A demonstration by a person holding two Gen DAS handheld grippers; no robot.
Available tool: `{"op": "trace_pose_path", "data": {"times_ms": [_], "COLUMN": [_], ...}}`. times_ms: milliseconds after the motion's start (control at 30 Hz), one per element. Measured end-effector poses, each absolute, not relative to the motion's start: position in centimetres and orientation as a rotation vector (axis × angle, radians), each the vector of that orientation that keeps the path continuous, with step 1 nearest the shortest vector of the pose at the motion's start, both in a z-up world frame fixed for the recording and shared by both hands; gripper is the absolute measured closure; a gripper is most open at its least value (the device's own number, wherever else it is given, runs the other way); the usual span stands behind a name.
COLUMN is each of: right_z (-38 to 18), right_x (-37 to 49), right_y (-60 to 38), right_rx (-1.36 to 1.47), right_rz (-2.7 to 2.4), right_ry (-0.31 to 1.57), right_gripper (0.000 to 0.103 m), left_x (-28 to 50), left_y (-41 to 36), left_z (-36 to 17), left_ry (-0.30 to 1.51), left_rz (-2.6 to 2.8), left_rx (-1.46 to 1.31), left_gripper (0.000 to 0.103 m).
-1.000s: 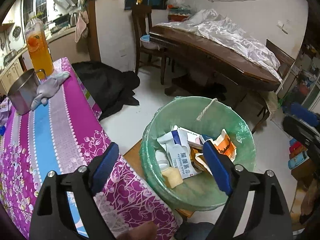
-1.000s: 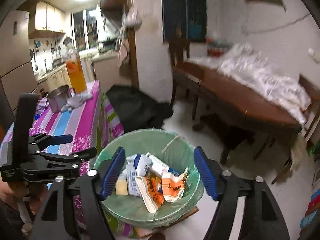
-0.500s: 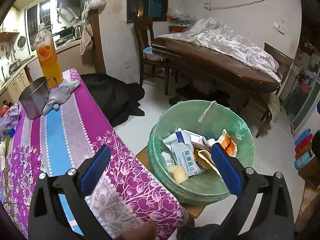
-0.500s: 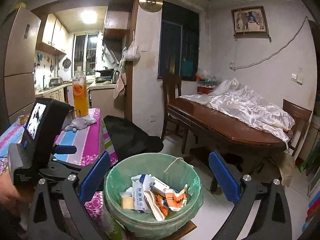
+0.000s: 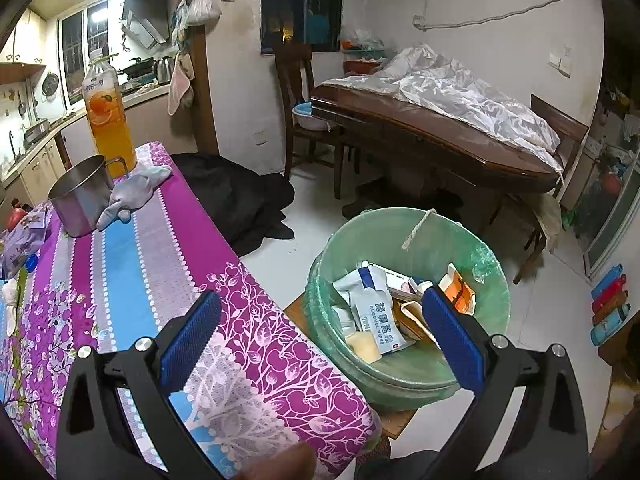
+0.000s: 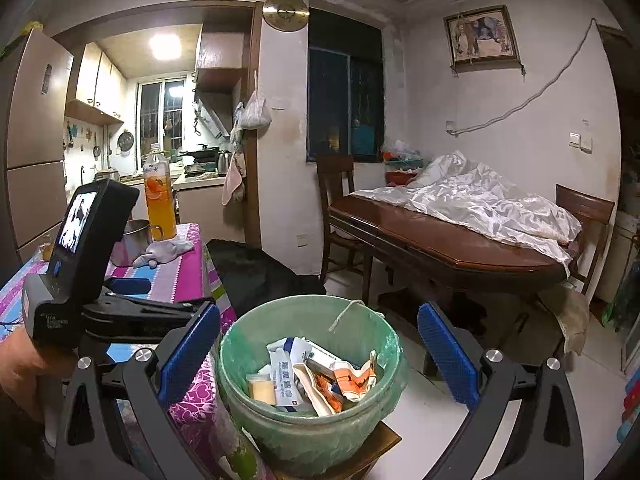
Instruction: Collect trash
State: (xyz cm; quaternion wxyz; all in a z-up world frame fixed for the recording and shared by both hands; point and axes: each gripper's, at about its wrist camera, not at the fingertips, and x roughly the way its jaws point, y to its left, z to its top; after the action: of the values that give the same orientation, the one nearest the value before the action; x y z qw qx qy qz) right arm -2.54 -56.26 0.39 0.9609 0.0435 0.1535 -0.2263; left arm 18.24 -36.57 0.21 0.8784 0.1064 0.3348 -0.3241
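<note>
- Left gripper (image 5: 318, 330): jaws spread wide, nothing held between the blue ribbed pads (image 5: 188, 338); it is held over the near corner of the tablecloth (image 5: 132, 264) and the bin rim.
- Right gripper (image 6: 320, 354): jaws likewise wide apart and empty, framing the bin from the front.
- Green bin (image 5: 492, 300) is seen just beside the table edge, standing on a flat wooden board; it is round, lined with a thin crinkled green film, and a pale cord hangs over its far rim.
- Trash (image 5: 376, 316) is seen inside the bin: a white-and-blue alcohol-wipe sachet, torn orange-and-white wrappers, a pale yellow block.
- Only the right wrist view shows the left gripper's body (image 6: 92, 256), black, with a lit small screen, held in a hand at the left edge.
- Only the left wrist view shows the full length of the cloth: glossy, striped purple, blue and grey, with a printed floral border.
- Farther along the cloth: a steel mug (image 5: 82, 196), a grey rag (image 5: 134, 194) touching it, and a tall bottle of orange drink (image 5: 106, 114) behind.
- Beyond: dark fabric heaped on the floor, then a dark wooden dining table (image 6: 440, 240) under a crumpled white sheet.
</note>
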Motion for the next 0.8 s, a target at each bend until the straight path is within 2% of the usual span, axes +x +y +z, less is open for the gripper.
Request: {"op": "trace_pose_path", "data": {"times_ms": [367,567,800], "right_z": [-0.5,-1.7,-3.2], "right_x": [-5.3,-8.6,-11.7], "right_y": [-55.6,-53.7,-50.8], "right_rx": [0.083,0.087,0.073], "right_rz": [-0.569,-0.607,-0.612], "right_ry": [0.246,0.164,0.141], "right_gripper": [0.005,0.005,0.005], "left_x": [15.6,13.6,7.7], "left_y": [-35.8,-31.4,-27.1], "left_z": [0.4,1.2,1.4], "left_ry": [0.574,0.482,0.358], "left_rz": [-0.639,-0.694,-0.744], "left_rx": [0.257,0.152,0.108], "left_gripper": [0.006,0.006,0.006]}}
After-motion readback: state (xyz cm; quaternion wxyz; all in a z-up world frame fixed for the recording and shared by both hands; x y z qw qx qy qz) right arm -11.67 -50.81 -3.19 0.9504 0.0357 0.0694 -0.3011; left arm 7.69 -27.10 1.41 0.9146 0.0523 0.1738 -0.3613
